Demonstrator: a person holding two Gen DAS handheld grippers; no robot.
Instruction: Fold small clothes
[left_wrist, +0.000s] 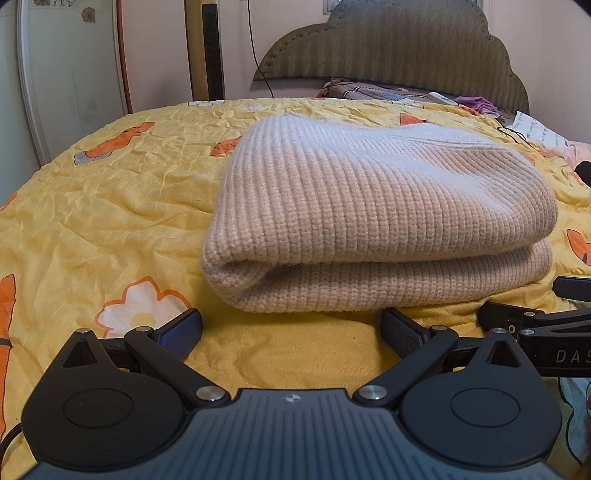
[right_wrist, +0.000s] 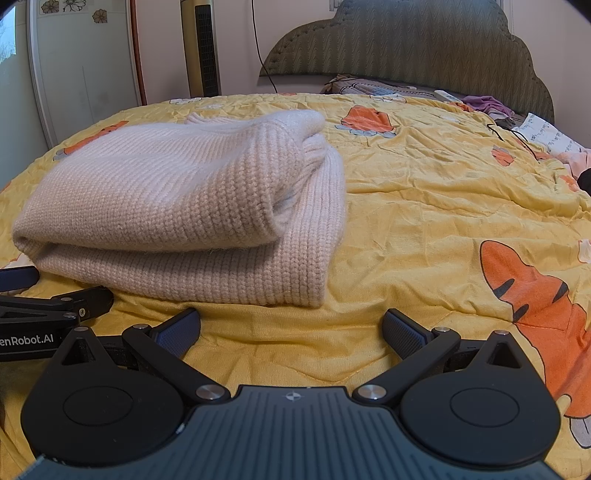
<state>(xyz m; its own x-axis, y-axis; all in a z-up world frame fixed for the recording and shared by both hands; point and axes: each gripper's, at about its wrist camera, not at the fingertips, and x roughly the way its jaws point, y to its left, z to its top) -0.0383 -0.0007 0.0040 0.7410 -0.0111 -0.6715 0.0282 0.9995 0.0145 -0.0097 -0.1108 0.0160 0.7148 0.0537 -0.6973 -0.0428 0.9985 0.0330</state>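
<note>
Pale pink ribbed knit sweater (left_wrist: 373, 221) lies folded in a thick, double-layered bundle on a bed covered by a wrinkled yellow quilt with orange cartoon tigers and white flowers (left_wrist: 110, 206). Both tongs hang low over the quilt at the near side of the bundle, side by side, pointing toward the scalloped olive-green padded headboard (left_wrist: 399, 44).

Left tongs (left_wrist: 291, 326) are spread wide and hold nothing; the sweater's rolled near edge sits straight ahead, just beyond the fingertips, not touching. Right tongs (right_wrist: 291, 326) are equally wide and empty; from them the sweater lies ahead and off to the left, with only bare quilt directly in front.

The bundle's long axis runs left to right, across the line of both tongs. The left tongs are judged nearer and better centred; the right would need to shift left to reach the bundle's right end, where the layers gape loosely.
</note>
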